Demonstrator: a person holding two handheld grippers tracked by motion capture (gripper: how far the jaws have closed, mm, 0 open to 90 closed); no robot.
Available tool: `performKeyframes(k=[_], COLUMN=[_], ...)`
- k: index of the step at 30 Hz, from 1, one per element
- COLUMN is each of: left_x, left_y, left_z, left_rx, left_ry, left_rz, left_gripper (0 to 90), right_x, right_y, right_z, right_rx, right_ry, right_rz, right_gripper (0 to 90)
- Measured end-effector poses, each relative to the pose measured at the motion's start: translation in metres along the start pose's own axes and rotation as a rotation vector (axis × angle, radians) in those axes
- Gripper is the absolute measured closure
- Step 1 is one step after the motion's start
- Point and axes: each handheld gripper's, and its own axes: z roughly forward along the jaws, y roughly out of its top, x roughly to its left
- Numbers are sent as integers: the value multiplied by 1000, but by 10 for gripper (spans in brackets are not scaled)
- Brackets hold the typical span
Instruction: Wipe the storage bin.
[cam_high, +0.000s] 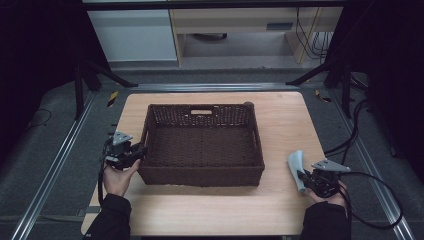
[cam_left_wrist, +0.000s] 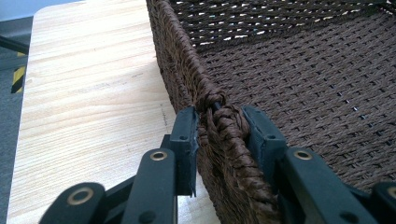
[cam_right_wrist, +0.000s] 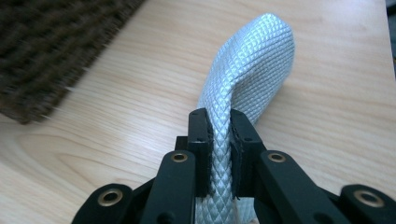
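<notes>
Left tongs (cam_left_wrist: 219, 133): clamped on the wicker basket (cam_high: 201, 145) rim, left side.
Right tongs (cam_right_wrist: 219, 140): clamped on a silvery quilted pouch (cam_right_wrist: 247, 70), held above the bench (cam_high: 280, 130).

You're in a lab recording rig: wooden table (cam_high: 280, 210) on grey carpet, aluminium floor rails (cam_high: 50, 175) each side, black tripod legs (cam_high: 90, 75), dark curtains, loose cables (cam_high: 310, 35) by a beige desk (cam_high: 240, 22) behind.
</notes>
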Motion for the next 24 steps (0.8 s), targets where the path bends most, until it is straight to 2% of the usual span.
performKeyframes(k=[7, 9, 12, 17, 24], left_x=[0, 0, 0, 0, 0], left_y=[0, 0, 0, 0, 0], left_z=[0, 0, 0, 0, 0], left_rx=[0, 0, 0, 0, 1], left_ry=[1, 0, -1, -2, -6], left_rz=[2, 2, 2, 3, 4], left_gripper=[662, 662, 663, 665, 669], right_x=[-2, -2, -2, -3, -1], right_y=[-3, -3, -2, 1, 12], right_z=[6, 6, 5, 1, -10], right_rx=[43, 43, 26, -18, -95], right_ry=[-14, -18, -33, -40, -52], right_rz=[9, 10, 10, 9, 11], right_gripper=[781, 748, 665, 598, 565])
